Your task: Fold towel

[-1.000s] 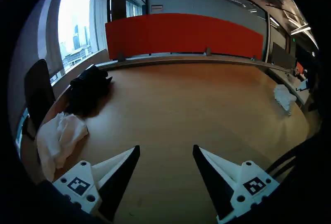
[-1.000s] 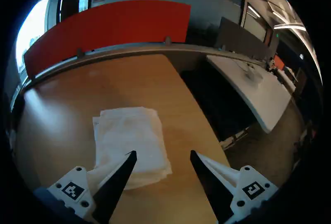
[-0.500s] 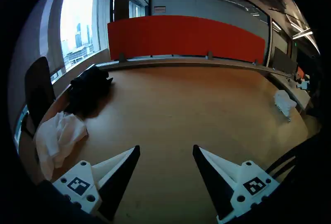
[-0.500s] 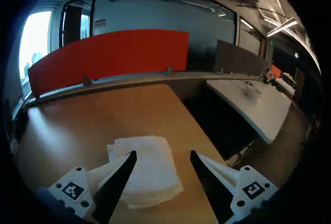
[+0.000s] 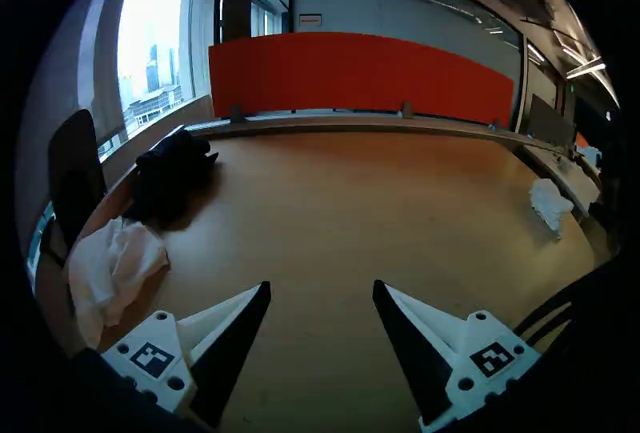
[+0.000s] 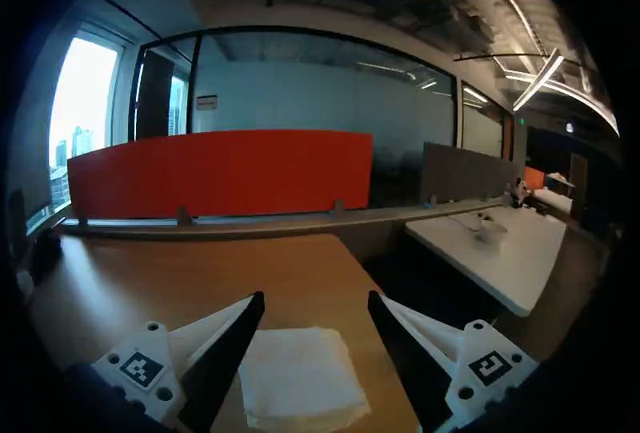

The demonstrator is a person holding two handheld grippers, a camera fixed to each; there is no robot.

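Two towels on the table: one done, one waiting.

The right gripper (image 6: pixel 314 295) hangs wide apart and empty above a neatly folded white cloth towel (image 6: pixel 300 381) by the edge of the long wooden table (image 6: pixel 200 273); that fold looks finished. The left gripper (image 5: pixel 320 285), equally wide and empty, hovers over bare wood. A crumpled white towel (image 5: pixel 112 265) lies near the table's far corner, beside a black fabric heap (image 5: pixel 172 173). The likely next move is to reach for the crumpled towel, pinch an edge and spread it flat.

Left gripper (image 5: pixel 320 293) jaws apart, holding nothing, right gripper (image 6: pixel 314 302) jaws apart, holding nothing
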